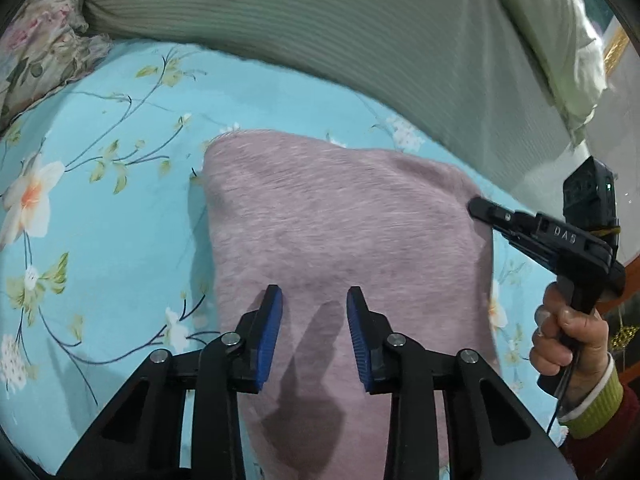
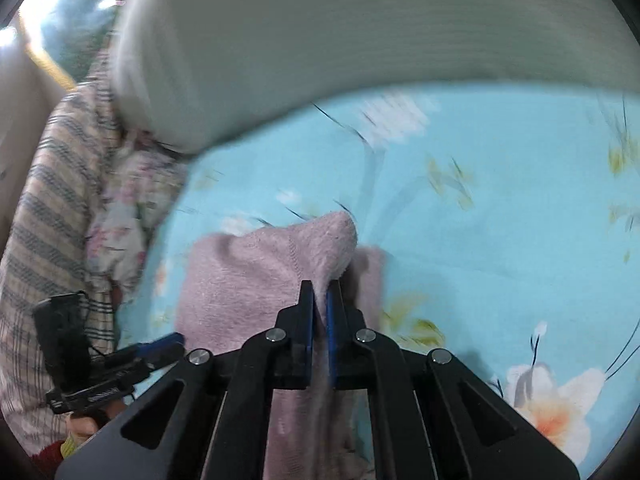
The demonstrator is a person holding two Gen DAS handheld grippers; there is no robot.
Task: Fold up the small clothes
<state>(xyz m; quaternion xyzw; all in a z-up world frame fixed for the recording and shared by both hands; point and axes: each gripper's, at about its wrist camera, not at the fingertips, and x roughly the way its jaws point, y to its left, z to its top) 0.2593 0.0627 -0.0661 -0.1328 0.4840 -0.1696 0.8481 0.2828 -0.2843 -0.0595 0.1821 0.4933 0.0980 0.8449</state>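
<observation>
A fuzzy mauve-pink cloth (image 1: 340, 216) lies on a light blue floral bedsheet (image 1: 120, 220). My left gripper (image 1: 315, 300) hovers open over the cloth's near part, its blue pads apart and empty. My right gripper (image 2: 319, 300) is shut on the pink cloth (image 2: 256, 280), pinching a raised edge of it. In the left wrist view the right gripper (image 1: 478, 206) sits at the cloth's right edge. In the right wrist view the left gripper (image 2: 160, 346) shows at the lower left beside the cloth.
A grey-green ribbed pillow (image 1: 320, 20) lies along the far side of the bed. A floral cushion (image 1: 36, 52) is at the far left. A striped blanket (image 2: 52, 208) lies at the left in the right wrist view.
</observation>
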